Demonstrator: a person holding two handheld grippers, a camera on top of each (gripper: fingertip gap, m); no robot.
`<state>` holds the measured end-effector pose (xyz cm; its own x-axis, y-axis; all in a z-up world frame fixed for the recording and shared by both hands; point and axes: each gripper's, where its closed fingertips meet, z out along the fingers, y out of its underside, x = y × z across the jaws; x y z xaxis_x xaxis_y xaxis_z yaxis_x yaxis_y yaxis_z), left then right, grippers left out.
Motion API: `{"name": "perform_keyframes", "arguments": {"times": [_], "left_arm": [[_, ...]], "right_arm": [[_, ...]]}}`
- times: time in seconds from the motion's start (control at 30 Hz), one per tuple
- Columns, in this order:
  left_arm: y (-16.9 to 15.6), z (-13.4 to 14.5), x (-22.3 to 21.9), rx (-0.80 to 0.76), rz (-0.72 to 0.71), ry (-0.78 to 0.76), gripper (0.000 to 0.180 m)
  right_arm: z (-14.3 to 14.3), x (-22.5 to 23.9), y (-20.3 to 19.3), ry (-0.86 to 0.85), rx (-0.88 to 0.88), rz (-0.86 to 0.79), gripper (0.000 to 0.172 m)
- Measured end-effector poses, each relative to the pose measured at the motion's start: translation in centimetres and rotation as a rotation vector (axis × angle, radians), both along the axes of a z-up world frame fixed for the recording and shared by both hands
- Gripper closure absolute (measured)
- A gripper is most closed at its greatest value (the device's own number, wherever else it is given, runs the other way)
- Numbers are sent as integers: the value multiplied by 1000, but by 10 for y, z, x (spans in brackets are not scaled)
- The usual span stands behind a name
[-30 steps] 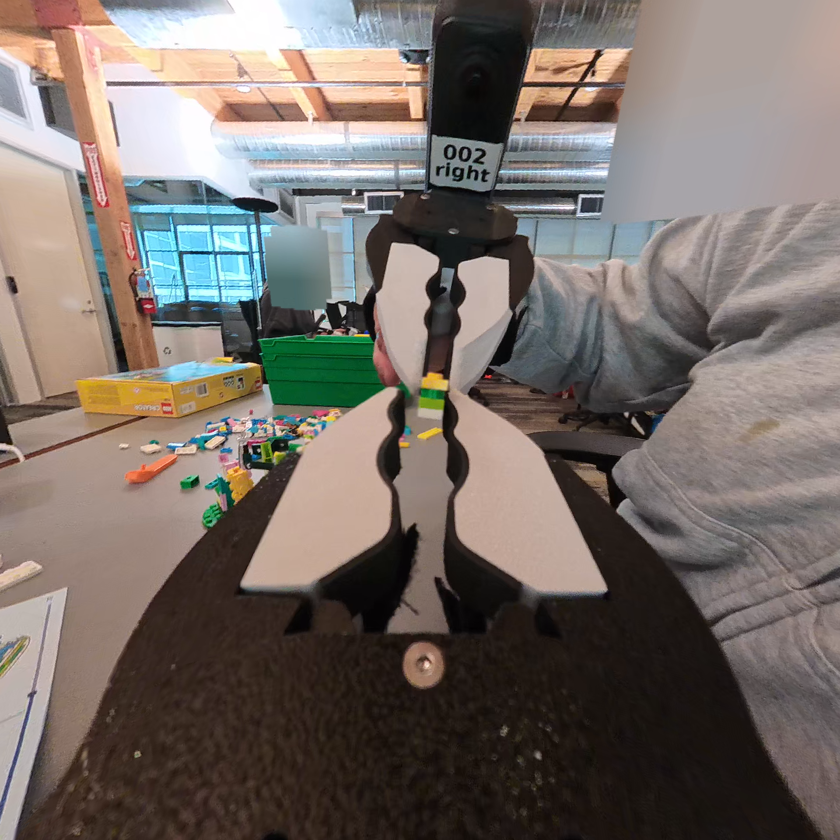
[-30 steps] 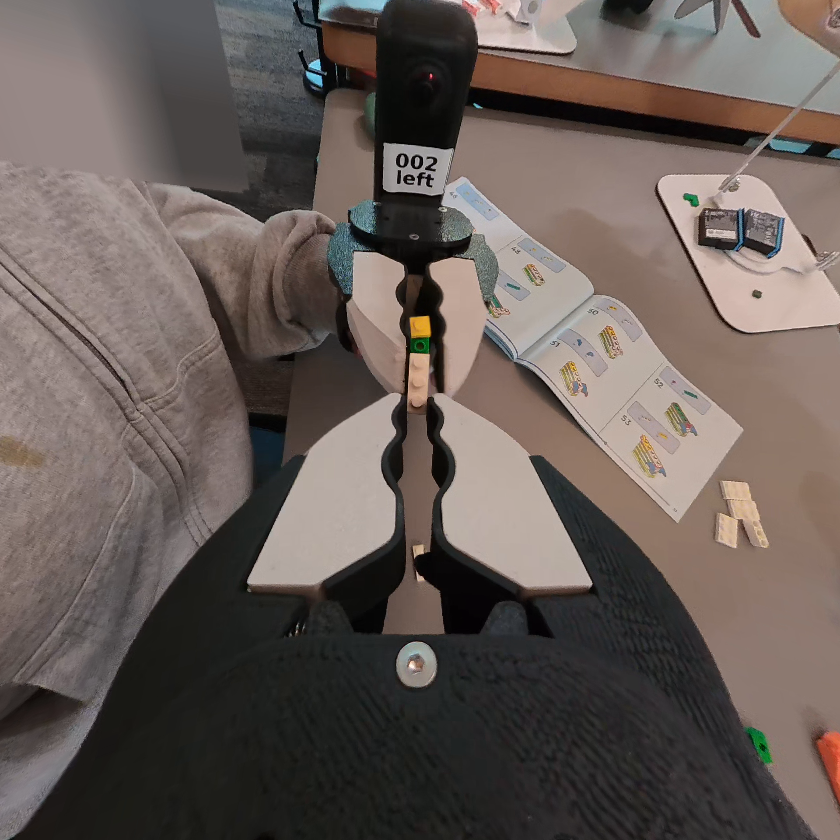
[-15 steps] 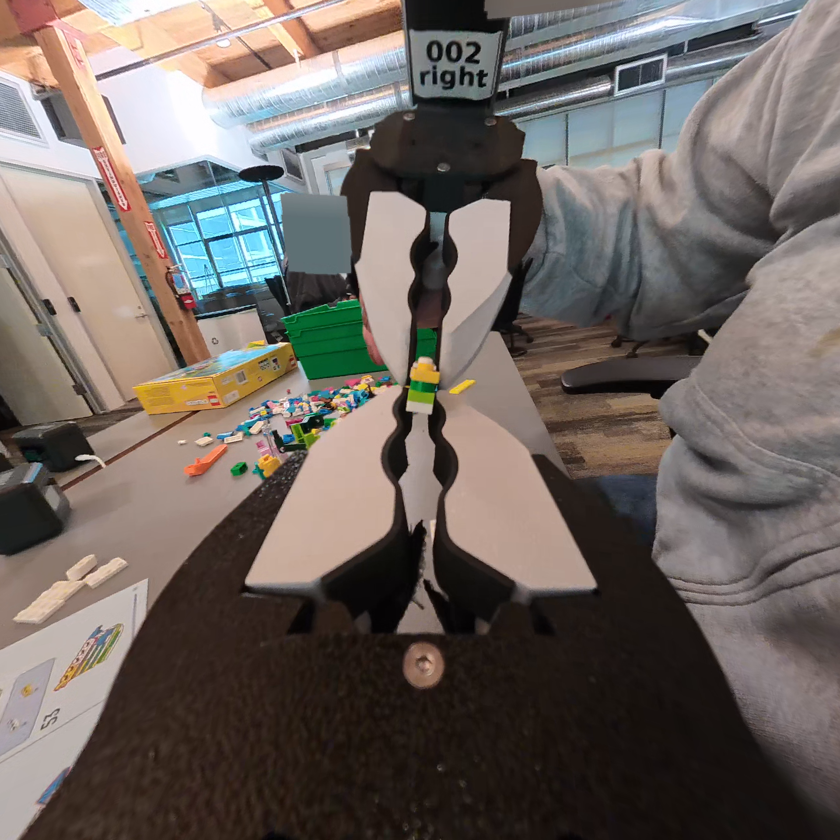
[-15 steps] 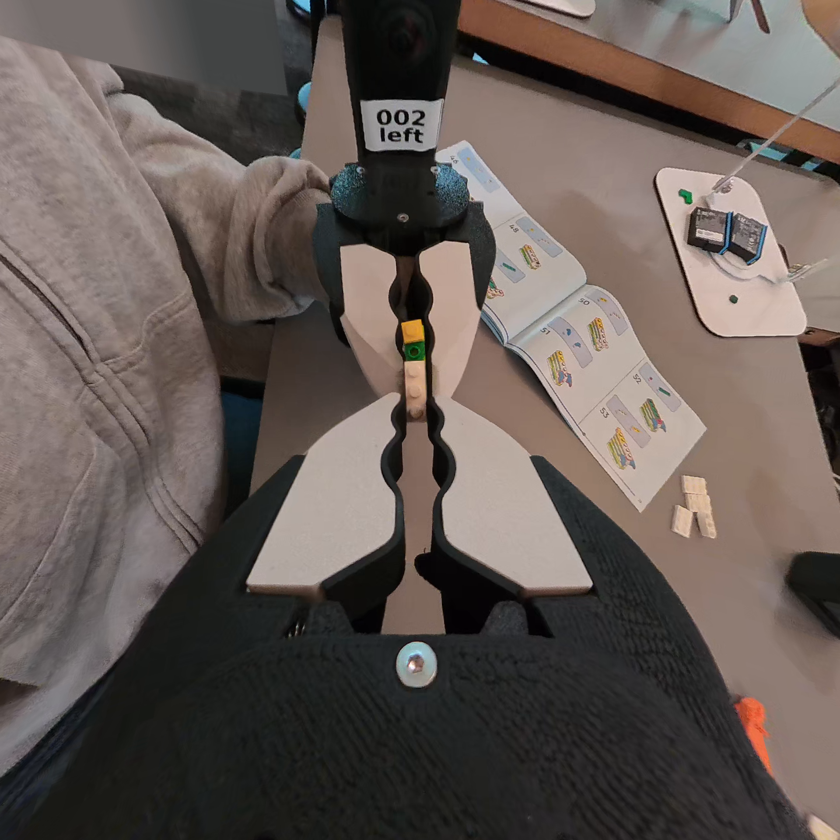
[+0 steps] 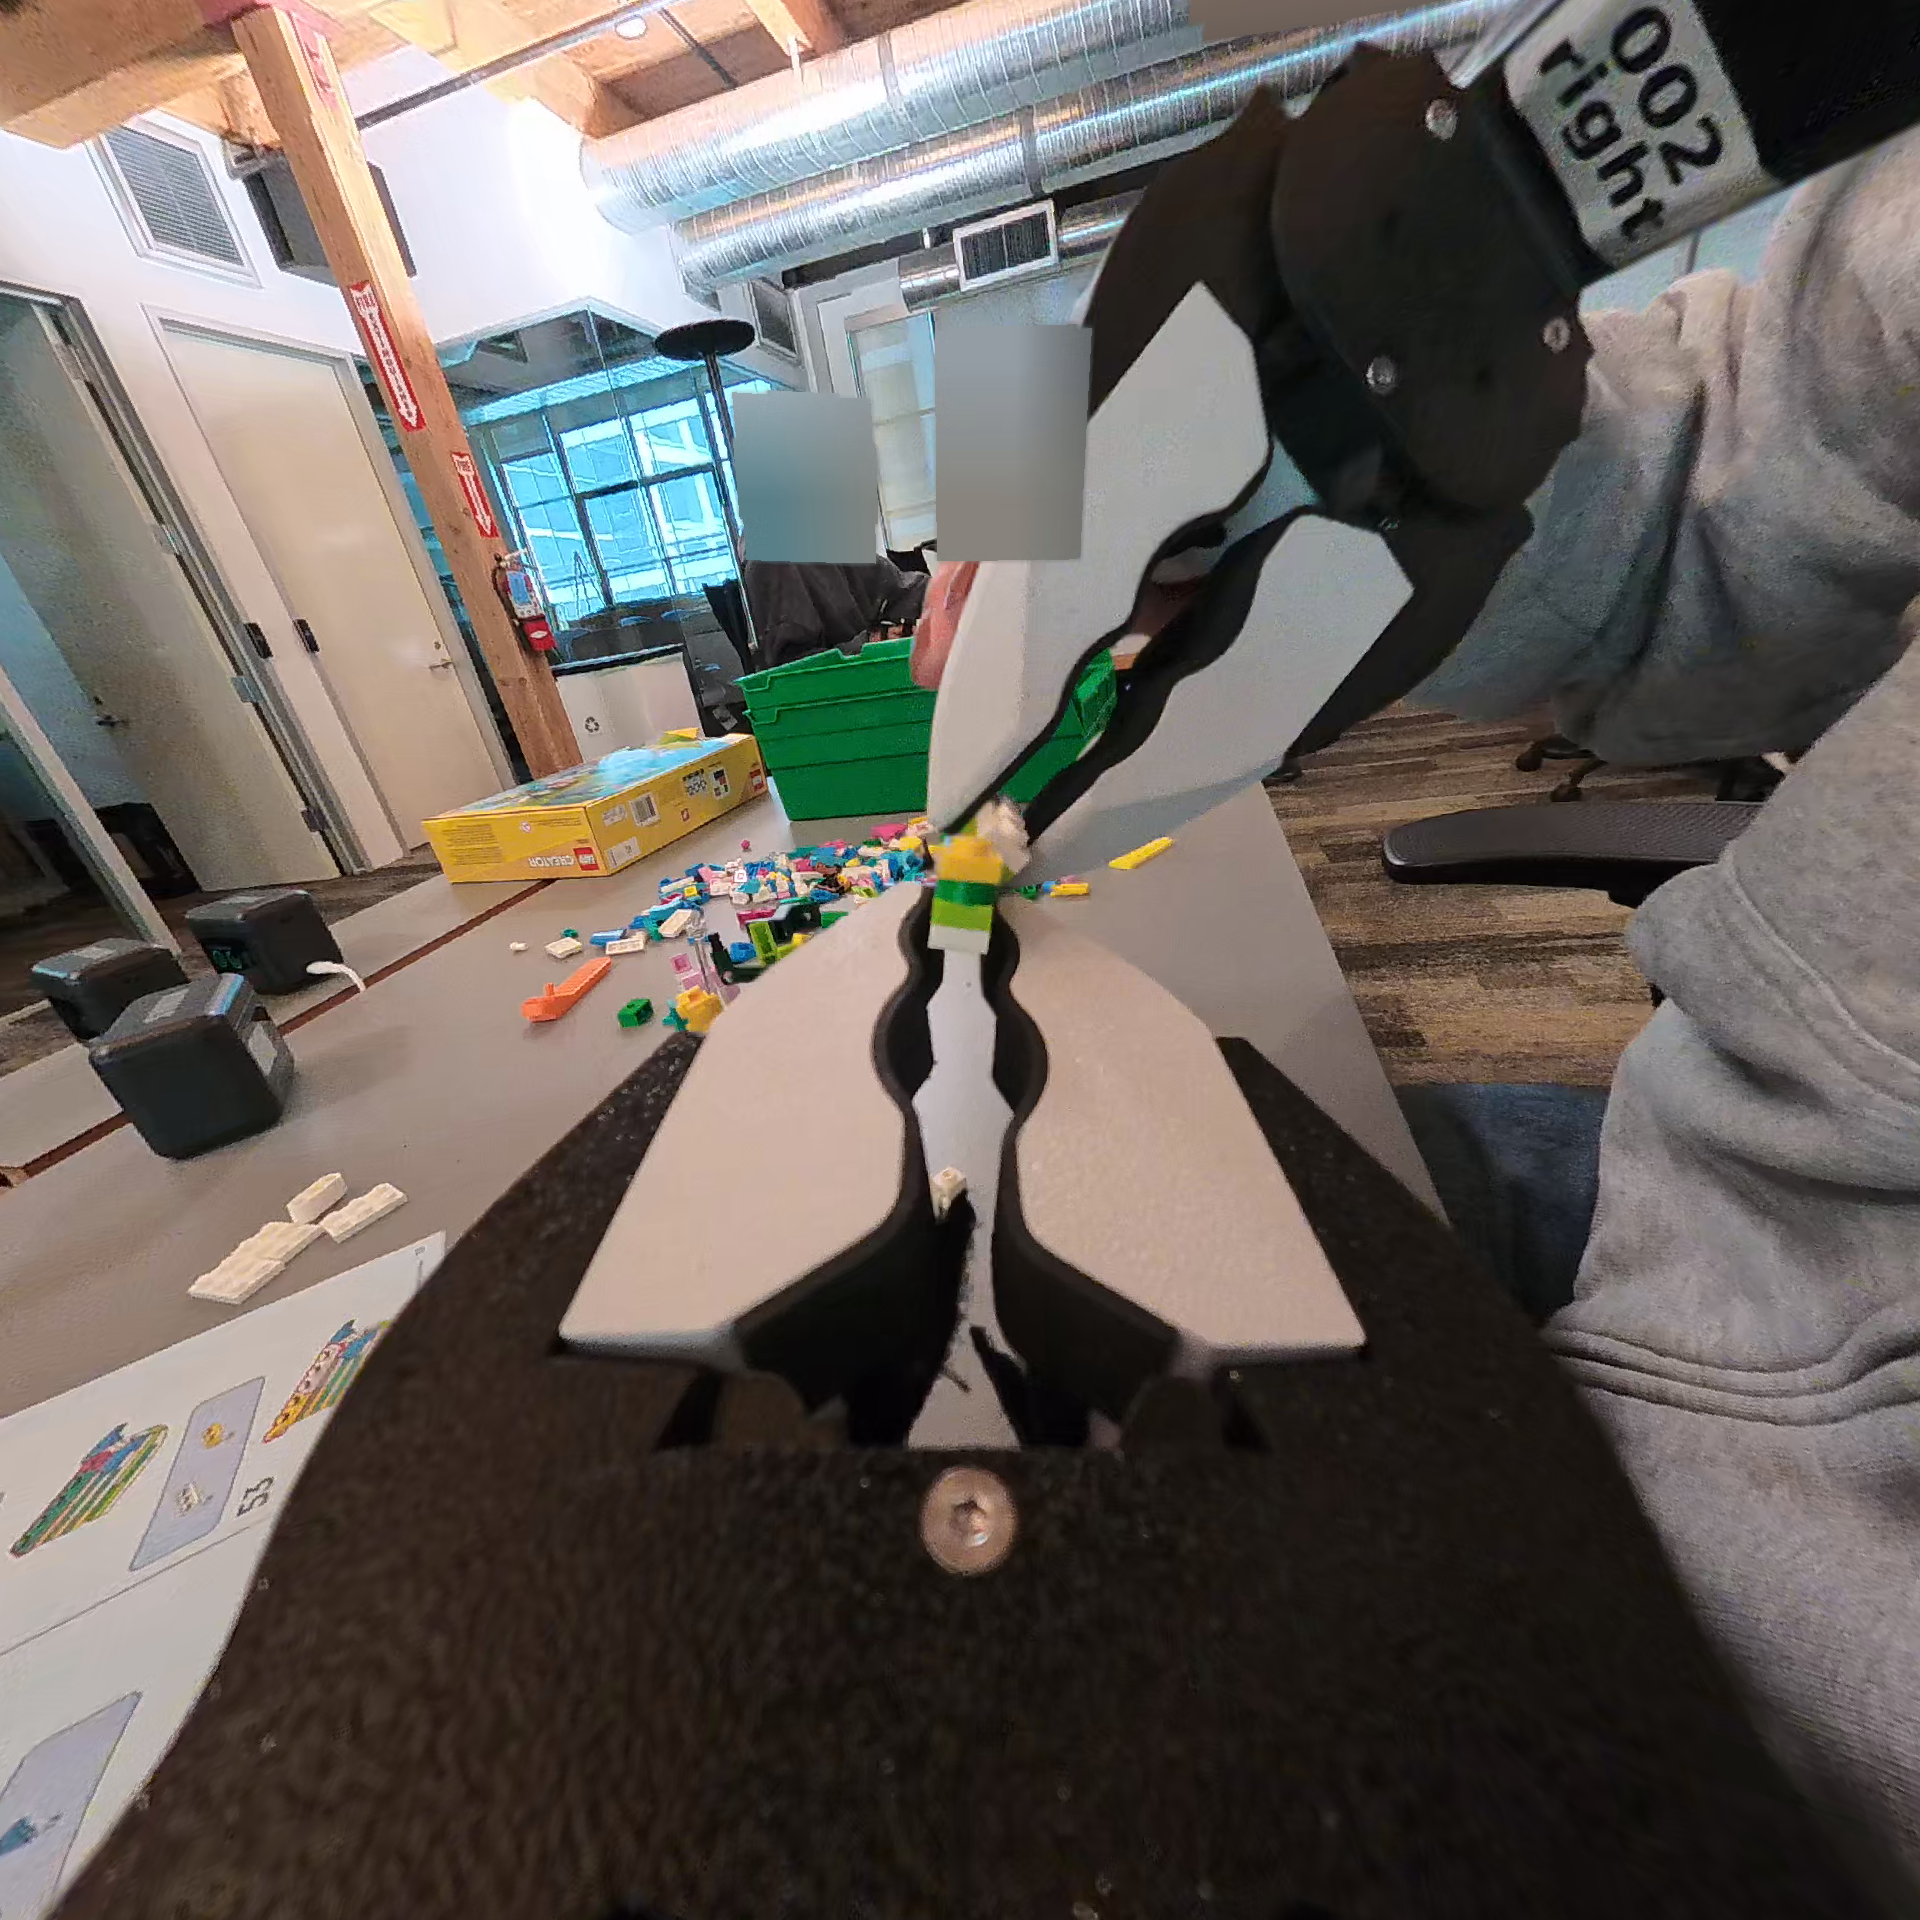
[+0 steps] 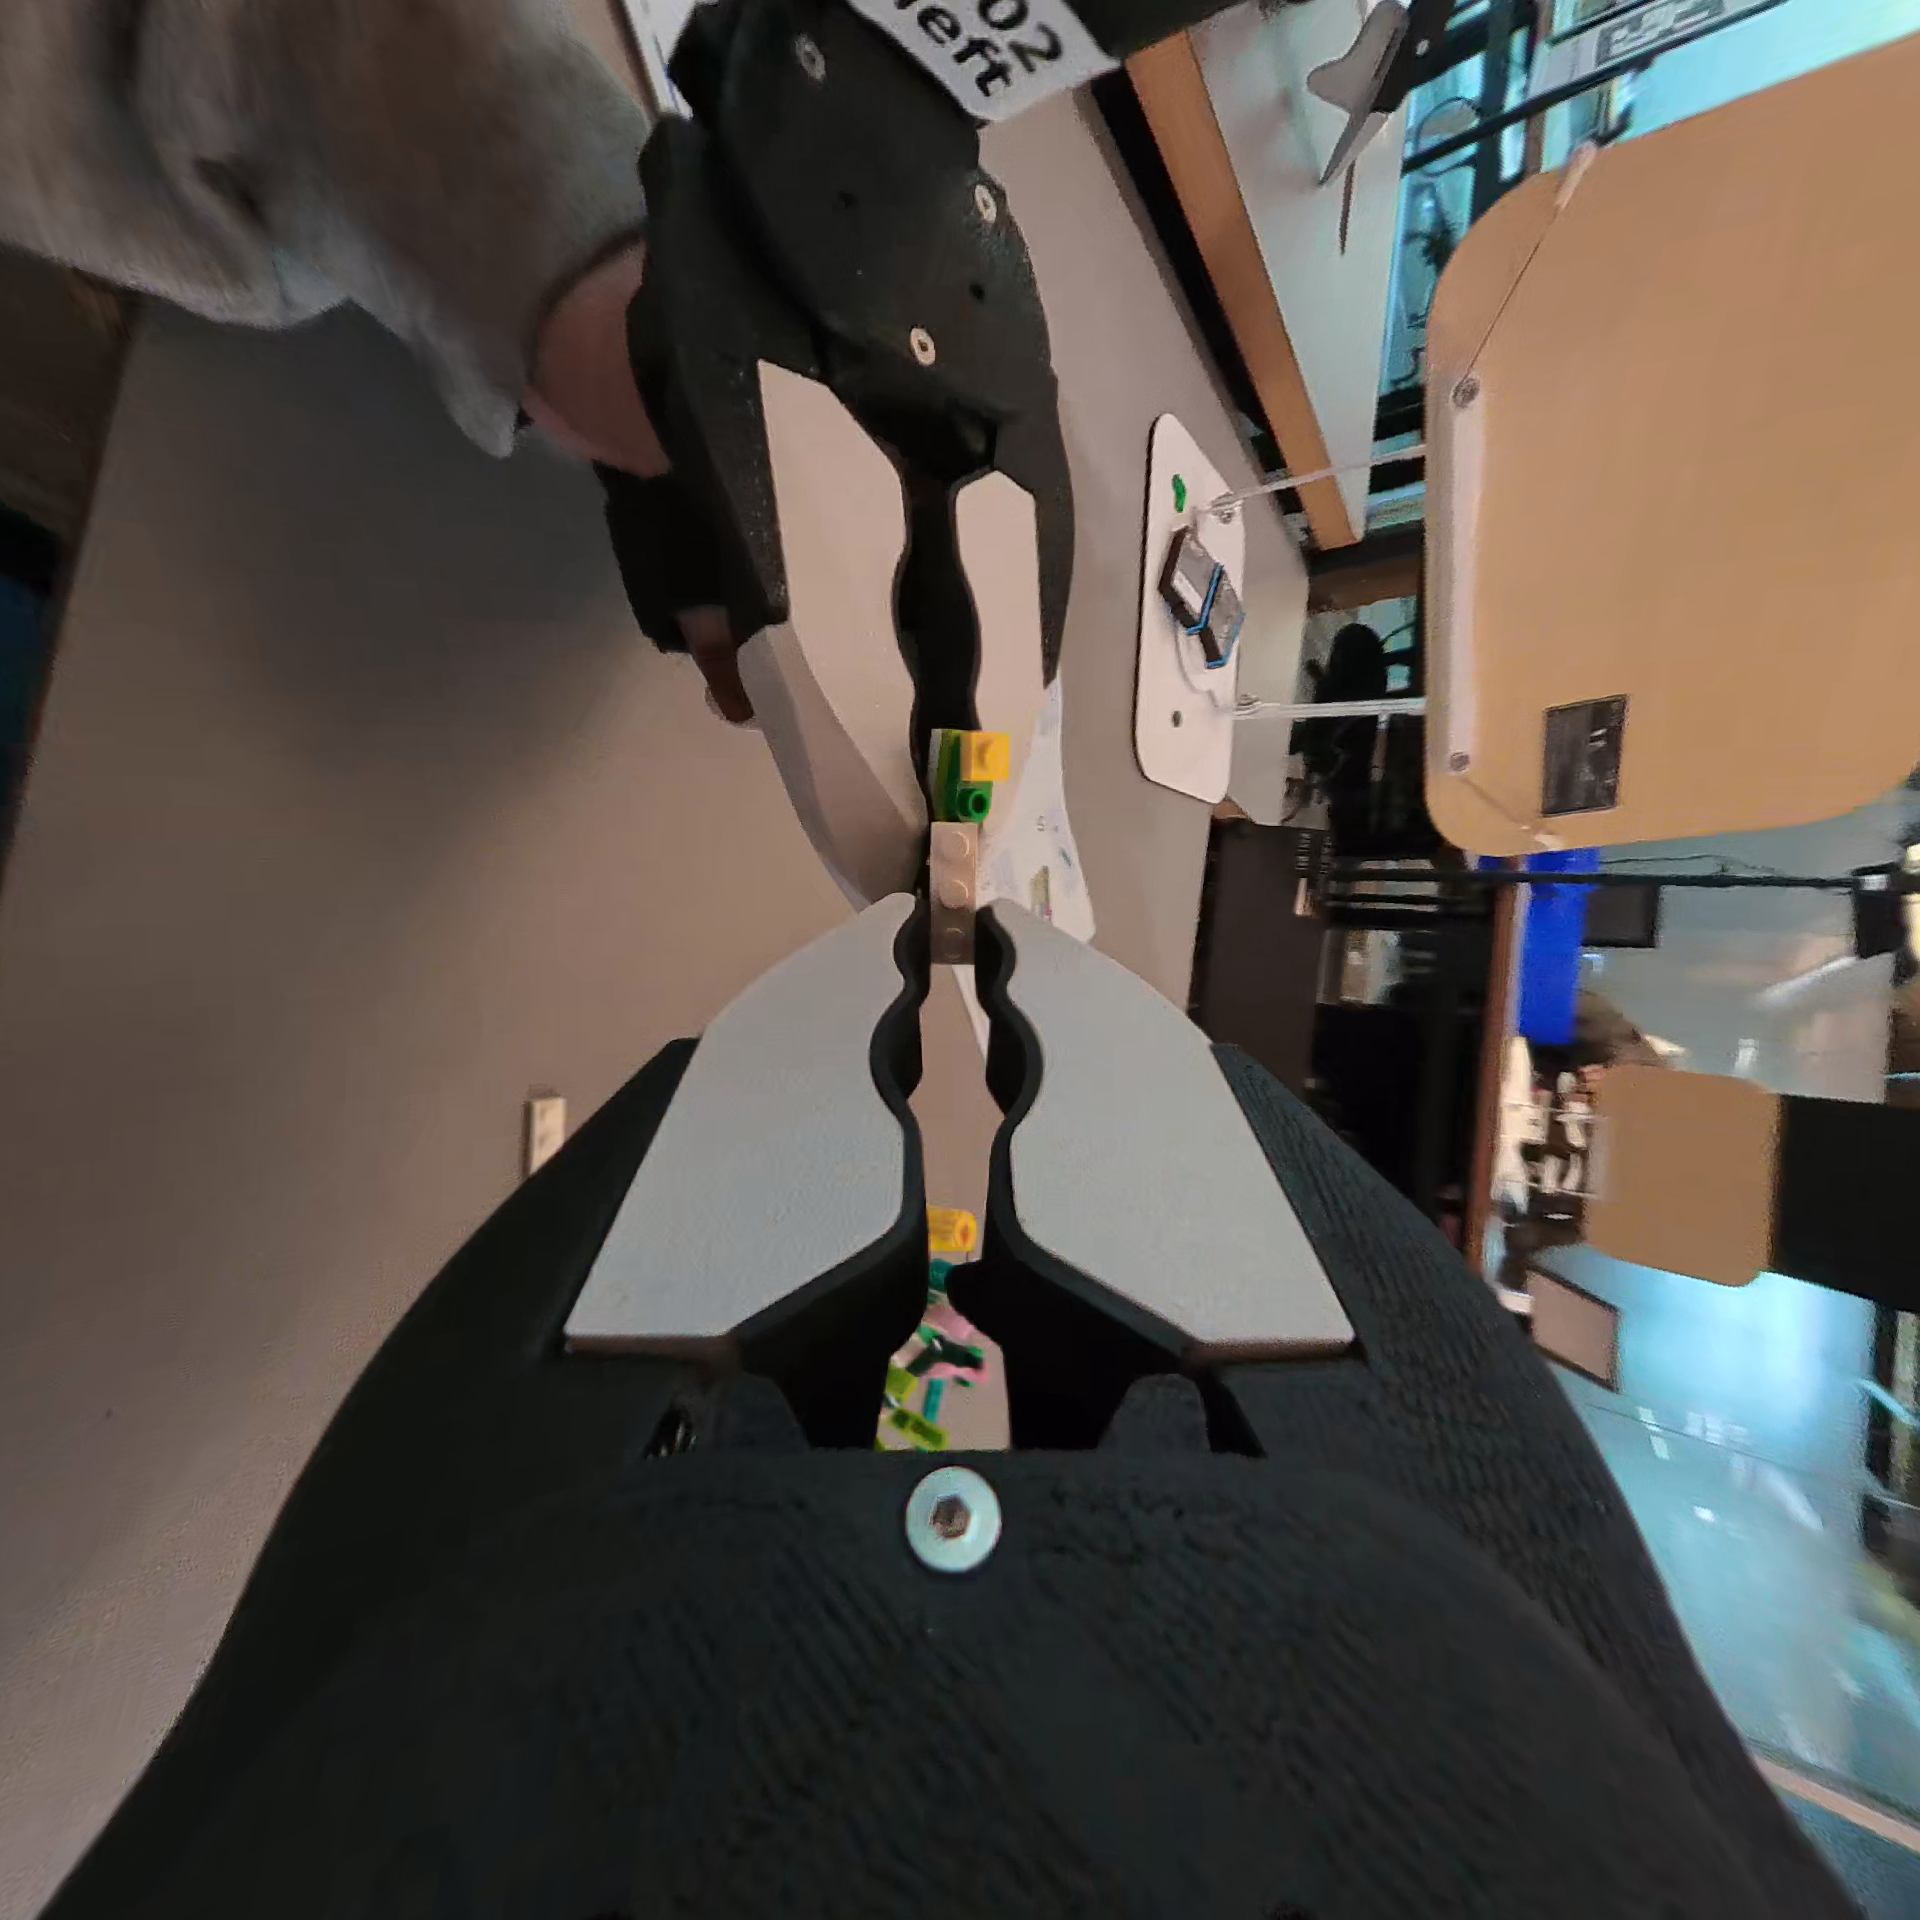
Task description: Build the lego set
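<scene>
Both wrist cameras face each other closely, sharing one brick stack [image 5: 966, 894].

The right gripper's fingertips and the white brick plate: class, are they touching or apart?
Touching. The right wrist view shows the right gripper with both fingertips closed against the sides of the white brick plate.

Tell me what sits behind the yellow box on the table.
Behind the yellow box stand a wooden post and a white bin; stacked green trays sit beside it. The floor there is hidden.
</scene>
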<state>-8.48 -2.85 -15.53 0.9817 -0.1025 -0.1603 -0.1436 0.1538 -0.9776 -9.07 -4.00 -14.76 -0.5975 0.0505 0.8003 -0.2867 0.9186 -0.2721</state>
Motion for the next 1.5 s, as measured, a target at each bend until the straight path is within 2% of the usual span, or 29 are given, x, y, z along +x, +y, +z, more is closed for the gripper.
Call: {"name": "perform_keyframes", "arguments": {"times": [0.1, 0.2, 0.33, 0.5, 0.9, 1.13, 1.27, 1.4, 1.5], "left_arm": [[0, 2, 2, 21, -1, 14, 173], [1, 2, 3, 24, 11, 45, 173], [-4, 7, -2, 64, 41, 63, 173], [-7, 10, 2, 89, 14, 75, 173], [-4, 6, 11, 70, -32, 104, 173], [-3, 1, 21, 38, -89, 147, 173], [1, -7, 25, -2, -102, 176, 173], [1, -8, 24, -5, -105, 158, 173], [4, -13, 20, -48, -120, 66, 173]], "right_arm": [[2, 2, 0, 2, 4, 11, 164], [1, 5, 1, -66, -43, 9, 165], [2, 8, 5, -197, -175, 10, 165], [7, 12, 4, -278, -322, 24, 165], [2, 15, -1, -312, -309, 41, 165], [-3, 23, -3, -471, -343, 32, 165], [-10, 27, -1, -545, -306, 25, 165], [-11, 27, -1, -567, -303, 15, 165], [-16, 23, 2, -559, -280, -27, 165]]}}
